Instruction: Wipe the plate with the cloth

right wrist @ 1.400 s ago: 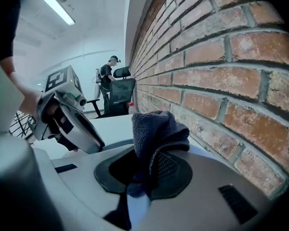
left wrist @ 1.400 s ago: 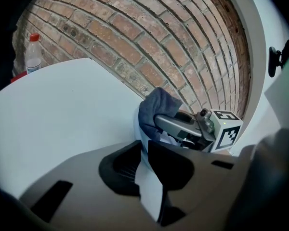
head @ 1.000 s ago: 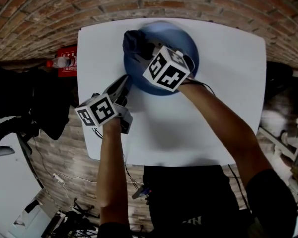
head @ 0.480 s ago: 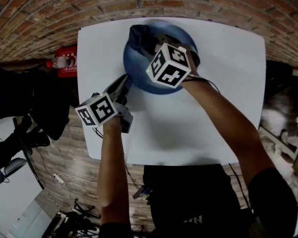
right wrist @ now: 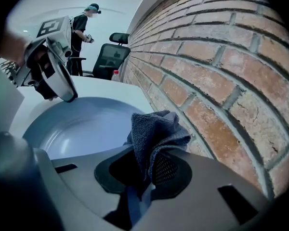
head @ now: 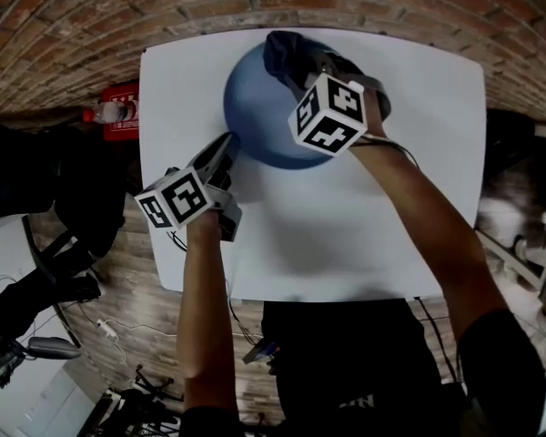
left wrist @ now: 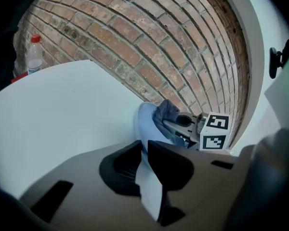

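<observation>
A blue plate (head: pixel 264 116) lies on the far part of a white table (head: pixel 391 217). My left gripper (head: pixel 227 150) is shut on the plate's near-left rim, and the left gripper view shows that rim (left wrist: pixel 143 124) running between the jaws of the left gripper (left wrist: pixel 145 150). A dark blue cloth (head: pixel 287 51) is bunched on the plate's far rim, with my right gripper (head: pixel 300 62) shut on it. In the right gripper view the cloth (right wrist: pixel 154 131) sticks up from the right gripper (right wrist: pixel 147 159) over the plate (right wrist: pixel 82 124), with the left gripper (right wrist: pixel 55 78) beyond.
A brick wall (right wrist: pixel 216 81) runs close behind the table's far edge. A plastic bottle (head: pixel 114 114) stands on a red thing off the table's left side. A person (right wrist: pixel 82 28) and an office chair (right wrist: pixel 111 57) are farther off.
My right gripper has slid the cloth to the right along the plate's far side, from the left rim to the far rim. The left gripper and the plate have stayed put.
</observation>
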Demonstrator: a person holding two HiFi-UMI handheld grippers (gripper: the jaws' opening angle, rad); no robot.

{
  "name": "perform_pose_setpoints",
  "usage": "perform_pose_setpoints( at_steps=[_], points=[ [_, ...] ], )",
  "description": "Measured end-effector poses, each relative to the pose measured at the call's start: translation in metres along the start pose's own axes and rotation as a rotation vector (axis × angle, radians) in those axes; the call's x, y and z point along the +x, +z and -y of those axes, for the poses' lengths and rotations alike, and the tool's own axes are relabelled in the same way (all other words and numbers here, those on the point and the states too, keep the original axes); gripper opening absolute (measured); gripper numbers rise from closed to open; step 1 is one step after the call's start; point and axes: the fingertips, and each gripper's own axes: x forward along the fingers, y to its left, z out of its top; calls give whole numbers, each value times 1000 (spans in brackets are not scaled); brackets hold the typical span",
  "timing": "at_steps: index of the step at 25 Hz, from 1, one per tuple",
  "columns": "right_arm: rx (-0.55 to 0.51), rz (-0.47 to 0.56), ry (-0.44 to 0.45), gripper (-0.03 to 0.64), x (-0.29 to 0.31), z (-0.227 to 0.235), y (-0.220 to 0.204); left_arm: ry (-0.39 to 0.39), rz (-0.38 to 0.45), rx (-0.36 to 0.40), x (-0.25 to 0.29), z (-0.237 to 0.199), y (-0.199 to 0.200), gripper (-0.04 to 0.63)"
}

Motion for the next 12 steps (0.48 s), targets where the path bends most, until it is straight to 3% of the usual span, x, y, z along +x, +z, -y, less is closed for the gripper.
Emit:
perform_pose_setpoints(
  at_steps=[12],
  points=[
    [-16, -114, -61, 77, -15, 21, -32, -20, 20, 0, 0, 2, 0, 44]
  ],
)
